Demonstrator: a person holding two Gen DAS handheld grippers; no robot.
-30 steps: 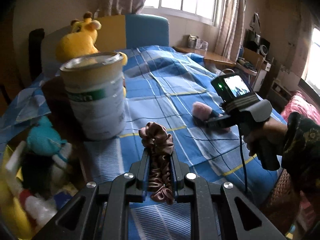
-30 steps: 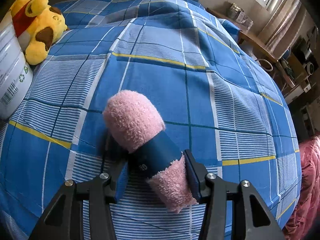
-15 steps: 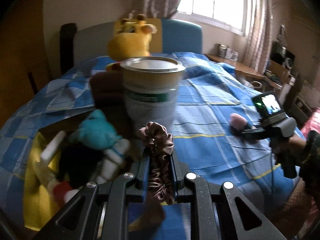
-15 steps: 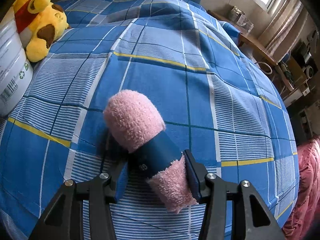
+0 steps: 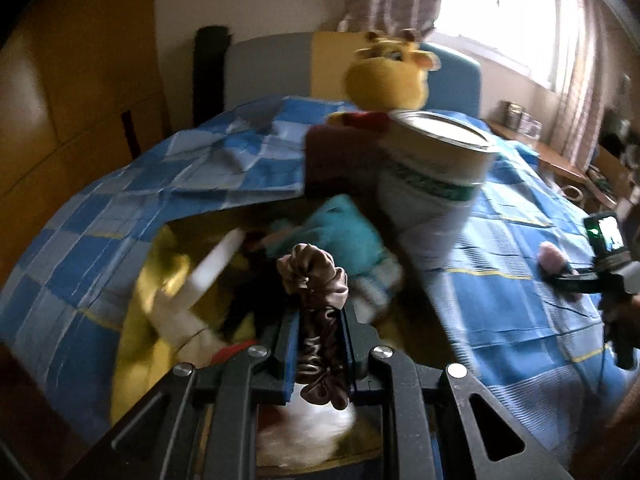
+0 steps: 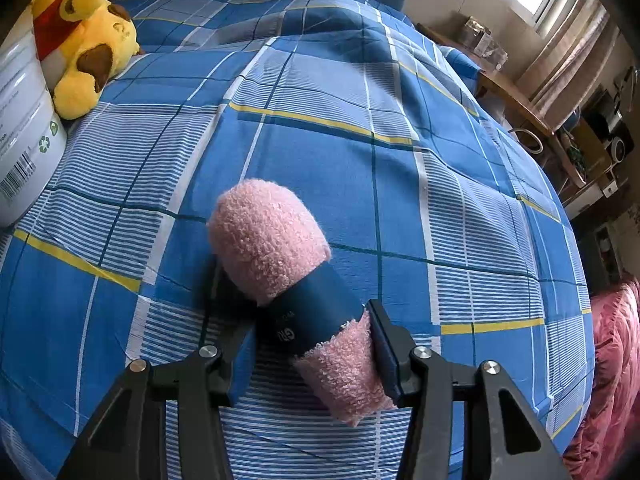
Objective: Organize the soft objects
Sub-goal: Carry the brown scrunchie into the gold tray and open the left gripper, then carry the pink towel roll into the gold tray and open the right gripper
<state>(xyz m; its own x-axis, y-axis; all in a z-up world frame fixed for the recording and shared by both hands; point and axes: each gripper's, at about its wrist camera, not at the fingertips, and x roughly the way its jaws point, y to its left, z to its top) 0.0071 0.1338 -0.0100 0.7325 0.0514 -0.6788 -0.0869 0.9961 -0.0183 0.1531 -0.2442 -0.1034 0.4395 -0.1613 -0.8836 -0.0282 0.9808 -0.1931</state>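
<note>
Left gripper (image 5: 320, 320) clamped on brown scrunchie (image 5: 316, 280); right gripper (image 6: 312, 332) clamped on pink sock roll (image 6: 268, 240). Release scrunchie only once centred over toy pile (image 5: 344, 236) at 12 o'clock.

I've swung my left gripper (image 5: 320, 328), clamped on the brown scrunchie (image 5: 318, 312), leftward across the bed: the tin can (image 5: 436, 184) now sits to its right, and what looks like a box of plush toys (image 5: 344, 236), blurred, lies below.

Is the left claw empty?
No, the left claw is clamped on a brown scrunchie.
</note>
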